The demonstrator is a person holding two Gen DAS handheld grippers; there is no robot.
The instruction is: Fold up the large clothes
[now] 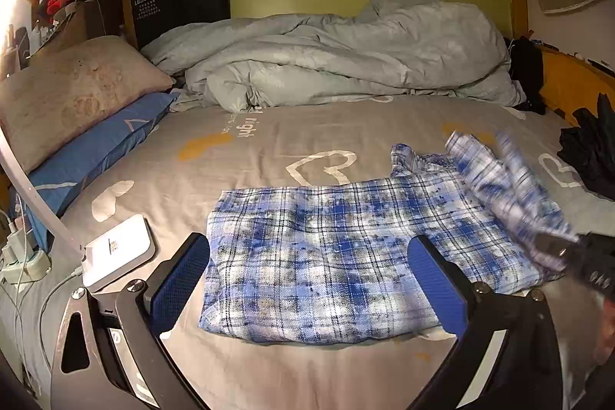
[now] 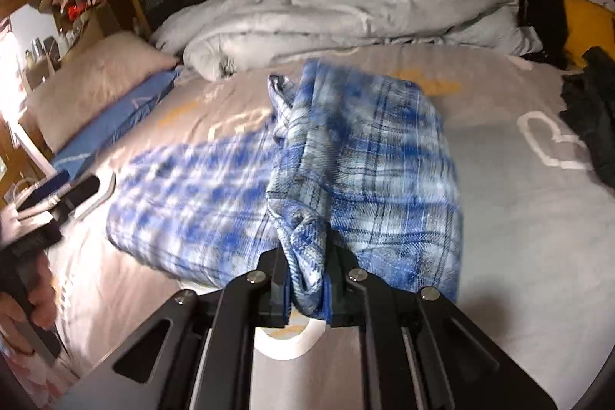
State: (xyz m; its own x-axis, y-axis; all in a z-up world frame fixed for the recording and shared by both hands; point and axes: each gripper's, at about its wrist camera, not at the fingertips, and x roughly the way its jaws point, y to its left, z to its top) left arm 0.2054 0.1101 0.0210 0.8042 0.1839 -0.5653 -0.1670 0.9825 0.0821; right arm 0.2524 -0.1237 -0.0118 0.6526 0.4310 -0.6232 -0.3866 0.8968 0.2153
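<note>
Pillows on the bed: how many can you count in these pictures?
2, both at the bed's left side: a beige pillow lying on top of a blue pillow. The crumpled duvet may hide more.

Dim, warm room light; a hard glare blows out the far left edge in both views, strongest in the left wrist view. Fisheye bends the bed (image 1: 269, 141) and darkens the corners. The shirt (image 2: 365, 156) smears with motion blur in the right wrist view, and its lifted sleeve (image 1: 511, 187) blurs in the left.
</note>
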